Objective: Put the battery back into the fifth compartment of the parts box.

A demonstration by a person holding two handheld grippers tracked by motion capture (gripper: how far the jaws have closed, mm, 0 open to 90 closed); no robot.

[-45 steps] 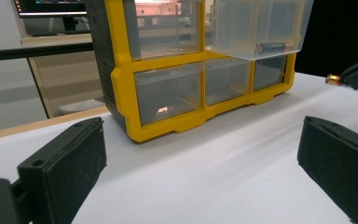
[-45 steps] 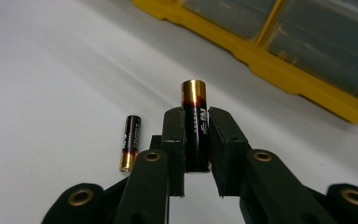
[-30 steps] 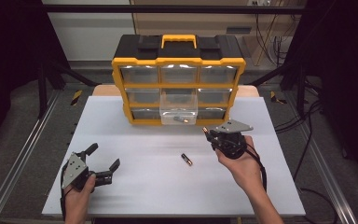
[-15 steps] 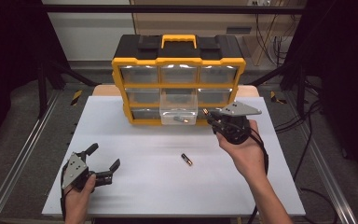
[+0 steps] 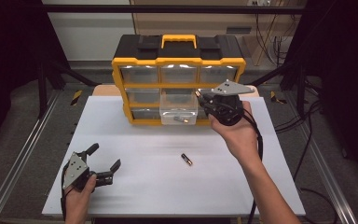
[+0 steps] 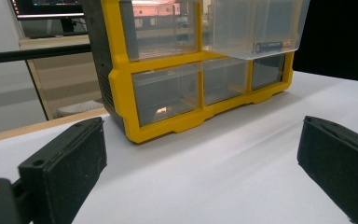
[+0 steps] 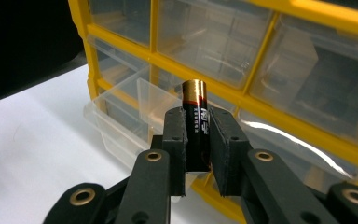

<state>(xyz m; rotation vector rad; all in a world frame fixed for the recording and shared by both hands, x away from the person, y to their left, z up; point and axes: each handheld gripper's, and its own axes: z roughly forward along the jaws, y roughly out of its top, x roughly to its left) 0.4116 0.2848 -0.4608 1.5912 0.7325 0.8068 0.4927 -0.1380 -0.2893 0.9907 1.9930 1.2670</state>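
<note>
- The white table (image 5: 140,154) runs wide under everything, its near edge by the person's forearms.
- A yellow-and-black drawer organizer (image 5: 179,65) stands at the far middle of the table, with clear drawers in three rows.
- One clear drawer (image 5: 178,109) in the middle column is pulled out toward the near side; a battery (image 5: 182,120) lies inside it at the front.
- The right gripper (image 5: 200,97) is held up off the table just right of the open drawer, with its tips pointing left toward the organizer.
- Its jaws are closed tight on an AA battery (image 7: 196,126), black with a gold end, which stands upright between the pads with the gold end sticking out above them.
- The left gripper (image 5: 105,158) sits low at the near left of the table, well apart from the organizer, jaws spread wide with nothing between them.
- A loose battery (image 5: 186,159) lies flat on the table near the middle, between the two grippers.
</note>
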